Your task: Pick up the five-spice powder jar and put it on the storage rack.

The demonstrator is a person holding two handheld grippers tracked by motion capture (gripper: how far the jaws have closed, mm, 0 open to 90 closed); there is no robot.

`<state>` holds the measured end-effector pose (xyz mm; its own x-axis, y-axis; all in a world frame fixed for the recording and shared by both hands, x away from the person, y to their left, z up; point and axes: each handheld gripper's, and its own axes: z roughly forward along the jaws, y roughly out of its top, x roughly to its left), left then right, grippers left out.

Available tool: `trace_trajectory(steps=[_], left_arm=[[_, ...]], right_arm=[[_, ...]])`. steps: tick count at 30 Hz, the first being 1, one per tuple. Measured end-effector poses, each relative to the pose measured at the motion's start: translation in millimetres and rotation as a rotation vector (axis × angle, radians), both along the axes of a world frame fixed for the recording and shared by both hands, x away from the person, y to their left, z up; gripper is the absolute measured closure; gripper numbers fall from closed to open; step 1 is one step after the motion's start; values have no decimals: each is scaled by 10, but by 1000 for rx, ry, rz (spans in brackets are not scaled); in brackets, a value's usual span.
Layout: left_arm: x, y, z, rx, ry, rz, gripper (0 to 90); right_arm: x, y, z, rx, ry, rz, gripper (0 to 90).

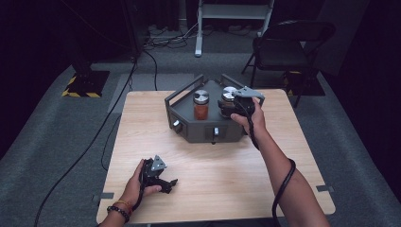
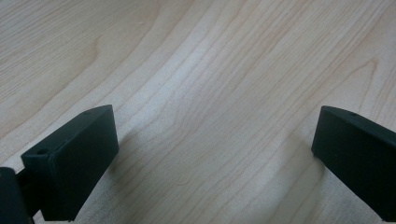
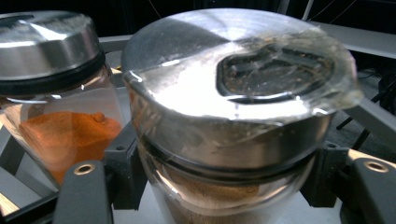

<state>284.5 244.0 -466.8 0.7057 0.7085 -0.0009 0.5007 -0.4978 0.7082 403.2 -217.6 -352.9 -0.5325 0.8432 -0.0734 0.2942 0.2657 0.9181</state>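
Right gripper (image 3: 224,186) clamps jar (image 3: 233,116).

Dim room; grey carpet (image 1: 56,127); black folding chair (image 1: 283,47) and white frame (image 1: 234,19) behind wooden table (image 1: 213,179).

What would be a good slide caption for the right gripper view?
Right gripper fingers clamp a steel-lidded jar of brown spice, beside a jar of orange powder.
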Motion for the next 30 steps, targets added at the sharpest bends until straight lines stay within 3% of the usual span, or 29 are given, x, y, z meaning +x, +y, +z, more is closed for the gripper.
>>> trace_trajectory(steps=[21,30], left_arm=[[-1,0,0,0,0,-2,4],[-3,2,-2,-1,-2,-4,4]], right_arm=[[46,-30,-144,38,15,-11,303],[11,-28,-197,25,-34,-20,180]])
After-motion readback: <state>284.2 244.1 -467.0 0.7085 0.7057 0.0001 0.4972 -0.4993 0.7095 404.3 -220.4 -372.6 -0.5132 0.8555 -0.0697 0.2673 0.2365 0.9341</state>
